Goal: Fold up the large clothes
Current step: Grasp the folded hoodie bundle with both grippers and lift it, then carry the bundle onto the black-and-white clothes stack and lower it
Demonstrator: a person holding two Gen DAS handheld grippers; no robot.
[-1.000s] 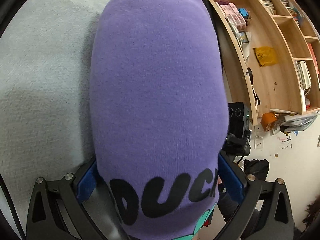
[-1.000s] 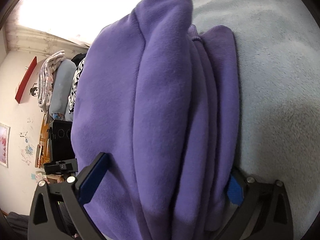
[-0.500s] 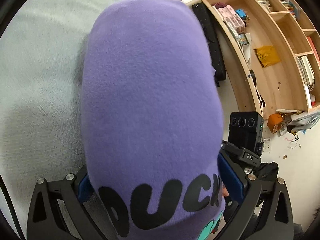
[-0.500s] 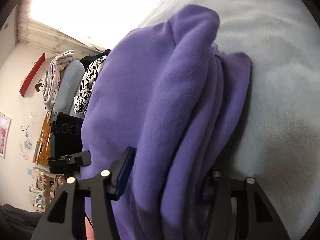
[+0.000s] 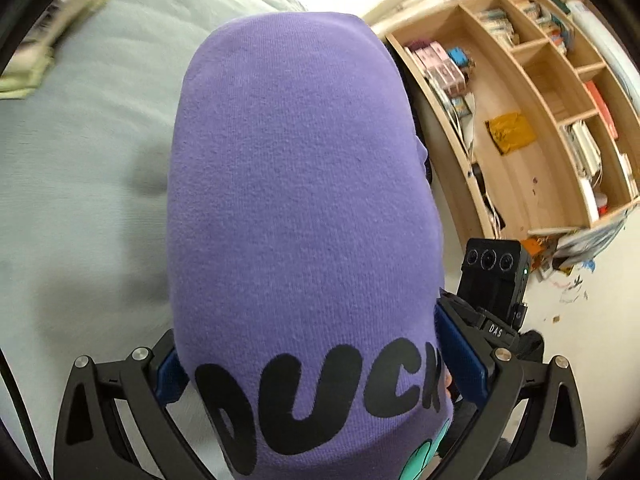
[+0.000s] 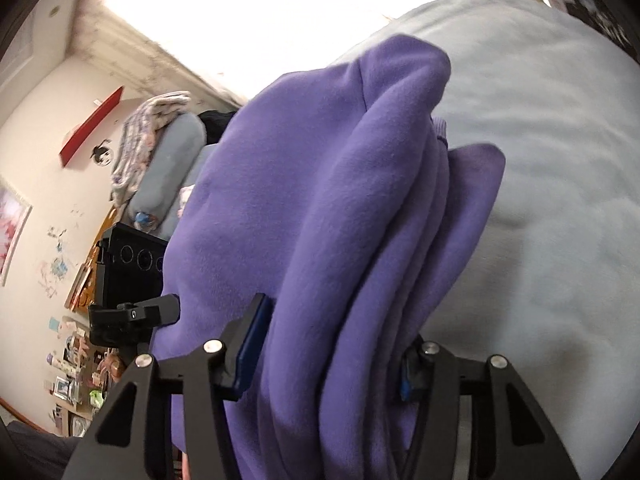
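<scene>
1. Two grippers hold one purple sweatshirt (image 5: 300,200) above the pale blanket (image 5: 80,200).
2. My left gripper (image 5: 316,364) is clenched across its "DUCK" print.
3. My right gripper (image 6: 324,356) pinches its bunched folds (image 6: 360,240).

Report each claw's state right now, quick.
Left claw: closed on the purple sweatshirt.
Right claw: closed on the purple sweatshirt, gripping its bunched folds.
</scene>
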